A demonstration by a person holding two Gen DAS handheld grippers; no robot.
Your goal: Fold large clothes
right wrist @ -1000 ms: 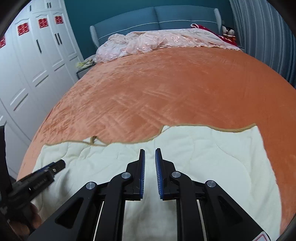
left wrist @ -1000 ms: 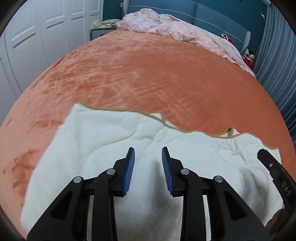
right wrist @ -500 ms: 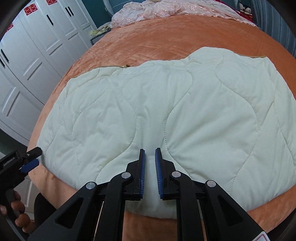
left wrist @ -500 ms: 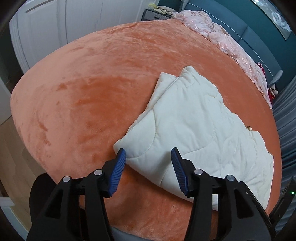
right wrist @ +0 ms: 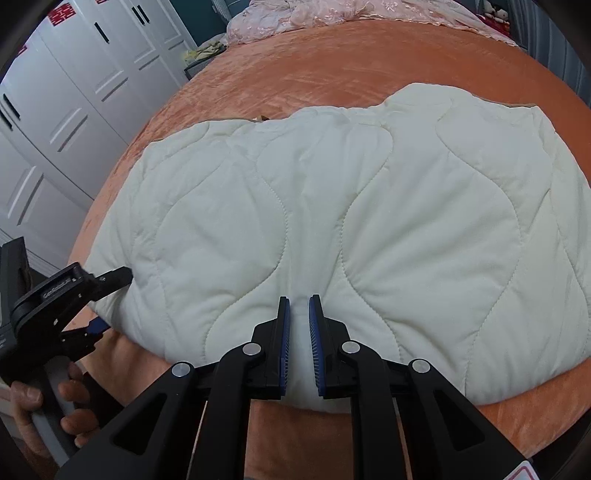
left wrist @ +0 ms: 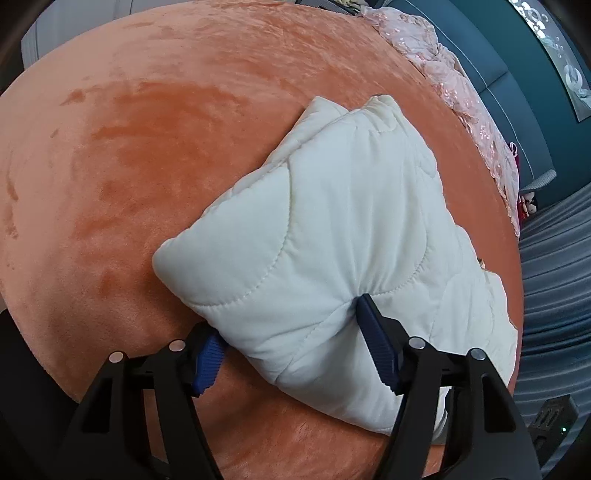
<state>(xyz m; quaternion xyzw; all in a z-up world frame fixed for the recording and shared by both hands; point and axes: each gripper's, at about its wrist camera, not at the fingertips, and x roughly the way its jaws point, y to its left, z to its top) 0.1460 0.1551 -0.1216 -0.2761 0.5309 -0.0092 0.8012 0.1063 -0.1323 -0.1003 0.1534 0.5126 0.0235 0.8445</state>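
Quilt [right wrist: 332, 221], cream and stitched in wavy lines, lies folded on the orange bedspread [left wrist: 147, 129] near its front edge. The left gripper [left wrist: 291, 343] straddles the quilt's near left corner, one blue pad under the fold and the other pressed into the top, with thick padding bunched between them; half a second ago its fingers were spread and short of that corner, clear of the fabric. Whether it is truly clamping or only closing around the corner cannot be told. From the right wrist view the same tool [right wrist: 92, 295] bites the quilt's left edge, held by a bare hand [right wrist: 44, 406]. The right gripper [right wrist: 299, 339] hovers over the quilt's near edge with its fingers nearly together, a narrow slit between them and nothing clearly in it, much as before. A pink cover [right wrist: 332, 14] lies bunched at the bed's far end, beside white wardrobes [right wrist: 74, 92].
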